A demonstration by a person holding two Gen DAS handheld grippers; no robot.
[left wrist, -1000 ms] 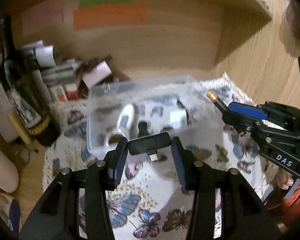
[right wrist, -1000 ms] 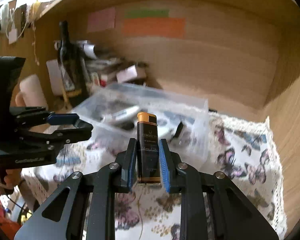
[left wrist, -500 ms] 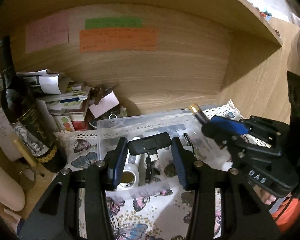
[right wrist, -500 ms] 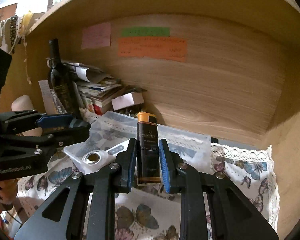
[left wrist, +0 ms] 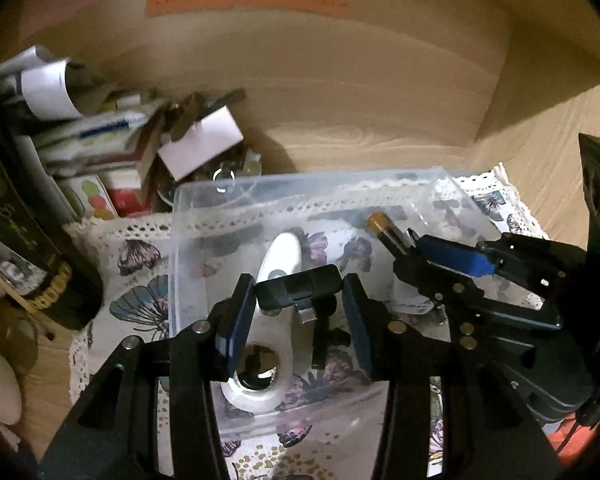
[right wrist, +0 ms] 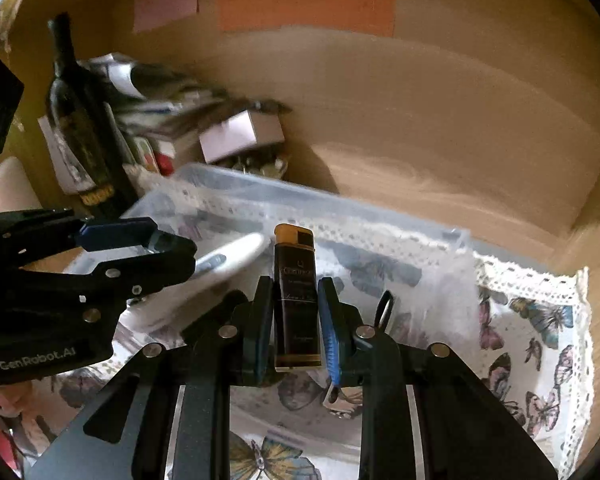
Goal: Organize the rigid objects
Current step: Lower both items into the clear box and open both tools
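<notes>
The small black adapter [left wrist: 298, 292] lies crosswise in the left claw [left wrist: 298, 316], pads clamped on its two ends and its plug tip pointing down. It hangs directly above the open clear plastic bin [left wrist: 204, 200], over the white tape dispenser [left wrist: 268, 344] already lying inside, so the move I'd expect is simply downward and a release. The right claw [right wrist: 296, 320] is clamped on a dark lighter [right wrist: 296, 292] with a gold top, held upright with its long axis along the fingers, over the bin's near right part. Both claws hang over the bin on the butterfly cloth [right wrist: 540, 344], the left deeper in.
</notes>
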